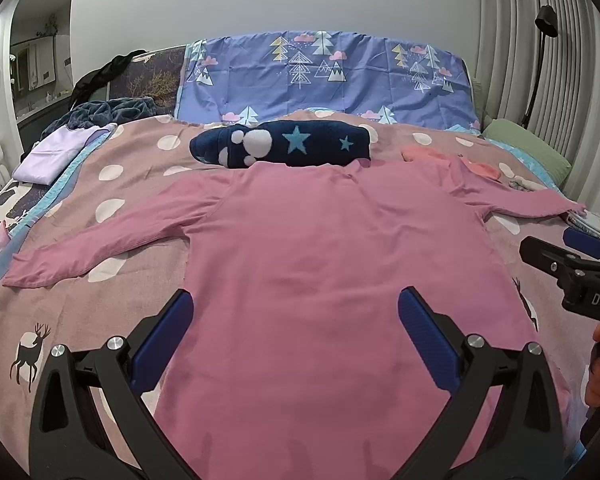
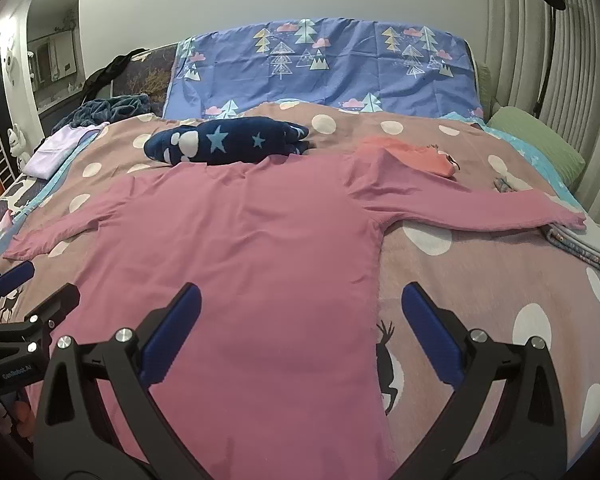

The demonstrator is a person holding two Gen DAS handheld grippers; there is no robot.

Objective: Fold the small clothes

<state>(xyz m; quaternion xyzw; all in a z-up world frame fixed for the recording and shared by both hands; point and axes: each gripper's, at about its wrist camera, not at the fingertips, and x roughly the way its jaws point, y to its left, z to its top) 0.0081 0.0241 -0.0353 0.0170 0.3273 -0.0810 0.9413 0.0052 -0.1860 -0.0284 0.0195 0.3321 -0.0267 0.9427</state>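
A pink long-sleeved shirt [image 1: 332, 248] lies flat on the bed with both sleeves spread out; it also shows in the right wrist view [image 2: 240, 240]. My left gripper [image 1: 296, 312] is open and empty, held above the shirt's lower body. My right gripper [image 2: 300, 308] is open and empty over the shirt's right hem edge. The right gripper shows at the right edge of the left wrist view [image 1: 572, 264], and the left gripper at the left edge of the right wrist view [image 2: 24, 304].
The pink dotted blanket [image 2: 480, 288] covers the bed. A folded navy star garment [image 1: 284, 144] lies behind the collar. An orange garment [image 2: 412, 154], a folded stack [image 2: 584, 244], a lilac garment [image 1: 52, 152], a green pillow [image 2: 540, 148] and a blue pillowcase [image 1: 324, 76] are around.
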